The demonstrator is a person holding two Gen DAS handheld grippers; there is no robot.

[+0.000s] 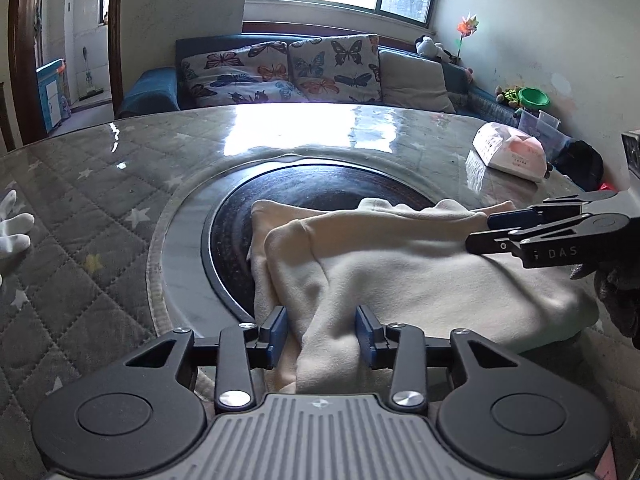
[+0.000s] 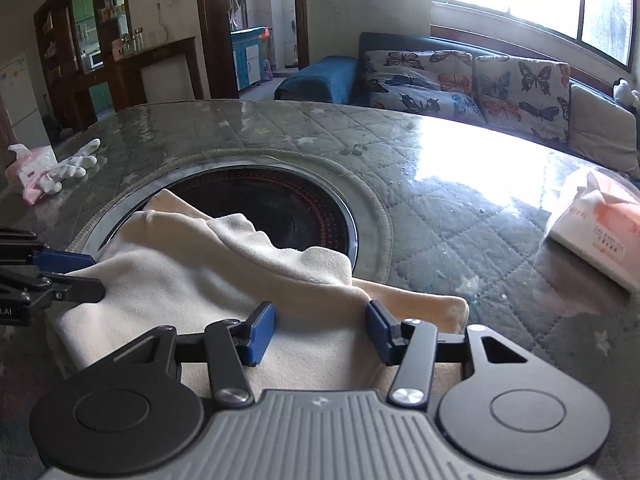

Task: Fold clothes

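Far on your left, a white glove (image 2: pixel 72 168) lies on the grey quilted table (image 2: pixel 420 216), next to a pink tissue pack (image 2: pixel 30 168). They sit well apart from the cloth.

Next comes your left gripper (image 1: pixel 321 330). Its blue pads (image 1: pixel 276 330) stand partly apart, and a fold of the cream cloth (image 1: pixel 400 264) runs up between them. The pads sit right by the sides of that fold, but you cannot tell if they squeeze it.

The cream cloth is in the middle, close to you. It lies bunched and folded over itself. Its far part covers some of the round black plate (image 1: pixel 236 240) set into the table, and its near part rests on the table top.

Then comes your right gripper (image 2: pixel 320 334). Its jaws are about half open. The cloth lies under and between the blue pads (image 2: pixel 262 332), and the pads do not press on it. A peach-coloured layer (image 2: pixel 432 304) of the cloth peeks out just beside the right pad.

Far on your right, a white and pink tissue pack (image 2: pixel 600 232) lies on the table, well apart from the cloth. Behind the table is a blue sofa (image 2: pixel 316 76) with butterfly cushions (image 2: pixel 472 84).
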